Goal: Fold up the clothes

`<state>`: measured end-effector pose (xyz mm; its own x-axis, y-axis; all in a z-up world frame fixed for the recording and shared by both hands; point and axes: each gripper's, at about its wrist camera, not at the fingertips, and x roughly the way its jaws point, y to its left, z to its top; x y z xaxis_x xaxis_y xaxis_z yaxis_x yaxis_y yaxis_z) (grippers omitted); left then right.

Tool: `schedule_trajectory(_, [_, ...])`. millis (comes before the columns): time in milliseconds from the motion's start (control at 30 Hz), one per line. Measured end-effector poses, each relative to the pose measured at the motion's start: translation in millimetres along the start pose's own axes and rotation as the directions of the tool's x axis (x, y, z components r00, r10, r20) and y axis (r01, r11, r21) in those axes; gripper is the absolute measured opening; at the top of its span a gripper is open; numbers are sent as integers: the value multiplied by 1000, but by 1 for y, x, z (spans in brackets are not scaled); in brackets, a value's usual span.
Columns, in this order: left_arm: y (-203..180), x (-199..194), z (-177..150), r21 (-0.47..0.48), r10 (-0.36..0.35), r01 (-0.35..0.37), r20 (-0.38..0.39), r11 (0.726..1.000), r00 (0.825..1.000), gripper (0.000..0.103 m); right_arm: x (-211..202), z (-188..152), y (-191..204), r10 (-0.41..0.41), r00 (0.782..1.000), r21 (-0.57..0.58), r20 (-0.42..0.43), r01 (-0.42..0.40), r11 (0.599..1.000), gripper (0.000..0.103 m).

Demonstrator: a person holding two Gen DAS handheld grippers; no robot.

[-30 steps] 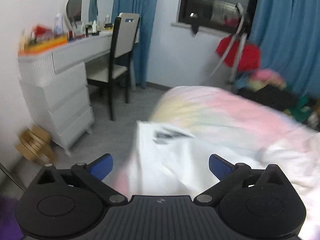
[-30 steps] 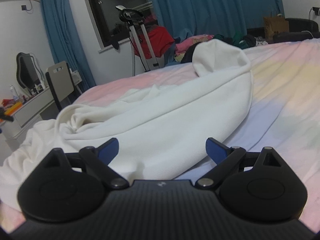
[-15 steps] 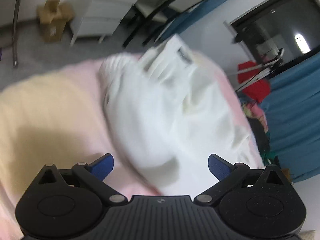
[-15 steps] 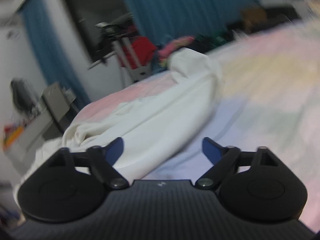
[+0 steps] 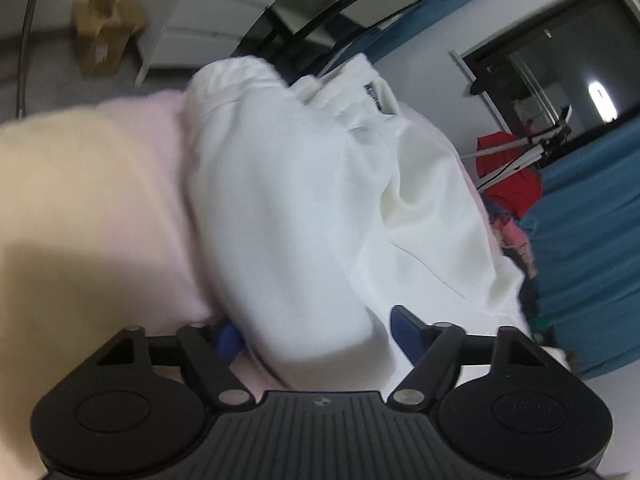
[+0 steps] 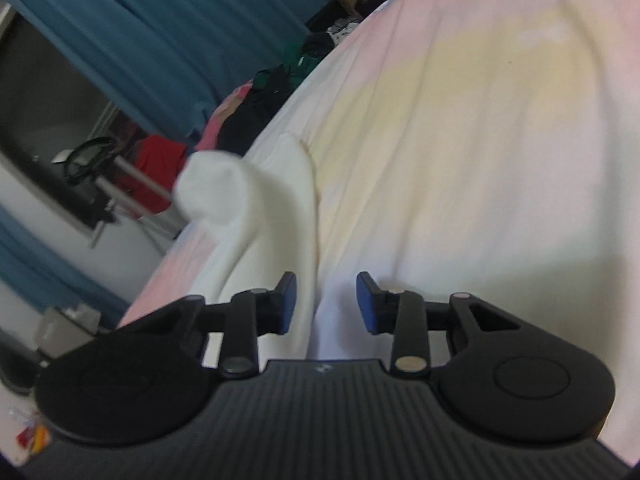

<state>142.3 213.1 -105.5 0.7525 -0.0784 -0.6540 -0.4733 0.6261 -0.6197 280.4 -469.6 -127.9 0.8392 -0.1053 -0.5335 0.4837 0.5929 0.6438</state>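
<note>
A crumpled white garment [image 5: 304, 200] lies on a pastel pink and yellow bed sheet [image 5: 80, 184]. My left gripper [image 5: 316, 332] is open, its blue pads either side of a thick fold of the garment at its near edge. In the right wrist view a long part of the garment [image 6: 256, 216] runs along the sheet [image 6: 460, 140] with a raised rounded end. My right gripper [image 6: 326, 304] is partly closed, jaws still apart, its left pad against the garment's edge.
A white dresser [image 5: 224, 4], a dark chair [image 5: 328, 16] and a cardboard box [image 5: 104, 32] stand past the bed's edge. A window [image 5: 560, 52], blue curtains [image 5: 592, 216], a rack with a red garment [image 5: 508, 176] and piled clothes [image 6: 256, 100] line the far side.
Both grippers have dropped close to the bed and rolled sideways. The left one has moved onto the garment's fold. The right jaws have narrowed from wide open.
</note>
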Motion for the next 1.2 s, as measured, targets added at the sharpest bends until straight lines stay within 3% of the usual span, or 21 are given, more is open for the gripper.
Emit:
schedule_trajectory(67, [-9,2,-3,56,29,-31,45,998,999,59,37,6,3,-1,1000,-30,-8,1,1000,36])
schedule_trajectory(167, [-14,-2,-13,63,-22,12,156,998,987,51,82,14,8,55,998,-27,-6,-56,998,36])
schedule_trajectory(267, [-18,2,-13,79,-5,-9,174,997,985,31,117,18,21,78,997,-88,-28,-81,993,37])
schedule_trajectory(367, [-21,3,-10,77,-10,-6,198,997,980,22,135,23,31,64,998,-126,-21,-66,990,36])
schedule_trajectory(433, [-24,0,-7,105,-35,10,233,994,972,18,137,26,34,78,997,-104,-21,-80,991,20])
schedule_trajectory(467, [-26,-2,-5,120,-47,18,251,993,967,17,135,28,36,78,997,-100,-16,-79,992,7])
schedule_trajectory(600, [-38,-24,0,163,-121,72,318,984,940,15,102,33,50,58,997,-139,60,-49,989,6])
schedule_trajectory(700, [-36,-51,4,153,-230,185,360,971,904,15,58,40,53,62,990,-132,129,-44,990,6])
schedule_trajectory(867, [-24,-101,18,132,-305,275,422,952,854,14,-37,46,44,79,972,-110,222,-55,992,5])
schedule_trajectory(1000, [-10,-132,32,67,-301,301,404,951,864,14,-109,44,16,77,963,-67,259,-62,996,5])
schedule_trajectory(1100, [6,-149,40,26,-299,309,337,951,893,14,-154,37,-7,67,963,-47,260,-56,997,5])
schedule_trajectory(1200, [24,-155,46,-13,-250,261,256,965,934,14,-193,29,-24,44,974,-39,222,-37,999,6])
